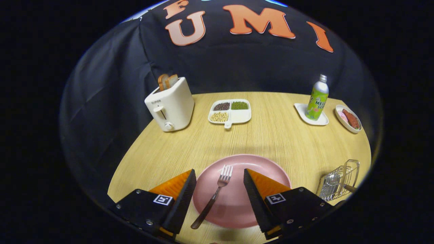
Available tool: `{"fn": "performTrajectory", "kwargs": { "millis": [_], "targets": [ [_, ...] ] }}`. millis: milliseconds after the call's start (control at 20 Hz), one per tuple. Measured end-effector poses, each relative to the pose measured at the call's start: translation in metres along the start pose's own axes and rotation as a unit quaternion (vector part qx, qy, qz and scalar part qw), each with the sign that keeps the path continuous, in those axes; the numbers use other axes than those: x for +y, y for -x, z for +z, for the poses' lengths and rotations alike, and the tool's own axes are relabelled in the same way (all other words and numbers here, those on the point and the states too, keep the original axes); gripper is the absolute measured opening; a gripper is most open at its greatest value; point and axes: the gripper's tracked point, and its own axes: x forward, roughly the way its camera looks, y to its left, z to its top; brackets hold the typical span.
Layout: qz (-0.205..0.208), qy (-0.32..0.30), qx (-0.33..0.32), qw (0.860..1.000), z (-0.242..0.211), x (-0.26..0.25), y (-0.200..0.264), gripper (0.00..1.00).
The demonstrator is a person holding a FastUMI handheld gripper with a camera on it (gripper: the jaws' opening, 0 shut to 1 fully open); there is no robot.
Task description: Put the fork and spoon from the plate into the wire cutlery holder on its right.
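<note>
A: How do the tongs (pixel 219 176) stand?

B: Spread wide, holding nothing. The two fingers sit apart above the pink plate (pixel 271 169), touching neither it nor the fork (pixel 214 196).

A: Where is the fork?

B: On the plate, between the fingers, prongs pointing toward one o'clock, handle running back toward seven o'clock and out over the plate's near rim.

A: And the holder?

B: The wire cutlery holder (pixel 339 181) is on the surface (pixel 271 135) at about three o'clock from the plate, just beyond the right finger. Something with a dark handle seems to rest in it; I cannot tell what.

A: Count things for me.

B: One fork, one plate, one holder. Farther off, at eleven o'clock, one white toaster (pixel 171 105) with two slices of bread (pixel 166 81) in it. At twelve o'clock, one divided tray (pixel 230 112) with three filled sections. Toward two o'clock, one green bottle (pixel 317 98) upright on a small white dish (pixel 303 112), and beside that one oval dish (pixel 349 118) of food.
</note>
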Motion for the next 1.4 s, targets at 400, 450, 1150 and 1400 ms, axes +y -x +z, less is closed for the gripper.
{"fn": "performTrajectory", "kwargs": {
  "millis": [400, 450, 1150, 1400],
  "targets": [
    [-0.005, -0.029, 0.158, 0.987, -0.057, -0.001, -0.021, 0.83],
    [-0.001, -0.035, 0.176, 0.984, -0.064, 0.001, -0.022, 0.82],
    [-0.018, -0.046, 0.303, 0.952, -0.094, -0.001, -0.022, 0.12],
    [-0.011, -0.041, 0.287, 0.957, -0.083, -0.005, -0.017, 0.05]
  ]
}}
